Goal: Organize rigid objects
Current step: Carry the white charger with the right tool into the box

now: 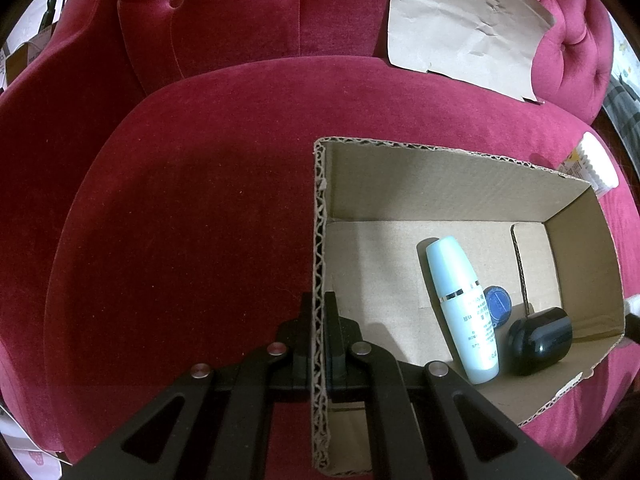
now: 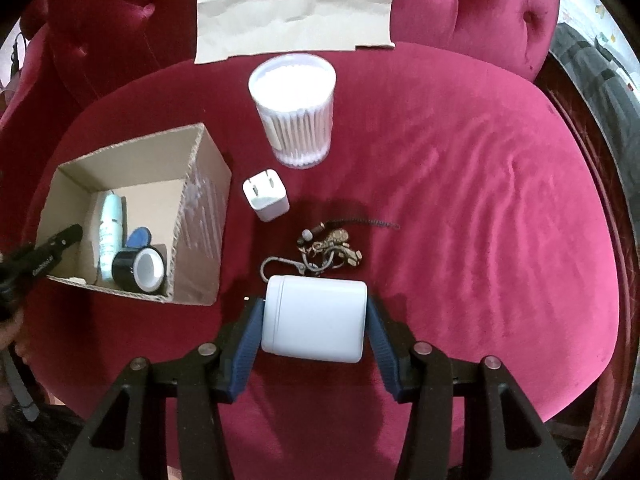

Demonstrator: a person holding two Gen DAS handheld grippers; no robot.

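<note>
My left gripper [image 1: 319, 312] is shut on the left wall of the open cardboard box [image 1: 320, 240], one finger inside and one outside. Inside the box lie a pale blue bottle [image 1: 464, 312], a small blue round lid [image 1: 497, 304] and a black jar [image 1: 540, 340]. My right gripper [image 2: 314, 320] is shut on a white jar [image 2: 314, 318] lying sideways between its blue pads, lifted above the red seat. The box [image 2: 200, 208] sits to its left in the right wrist view, with the left gripper [image 2: 52, 246] at its near left wall.
On the red velvet seat [image 2: 460, 200] stand a clear tub of cotton swabs [image 2: 294, 110], a white plug adapter [image 2: 265, 196] and a bunch of keys with a carabiner [image 2: 320, 250]. A sheet of brown paper [image 2: 294, 4] leans on the backrest. The chair's edge curves at right.
</note>
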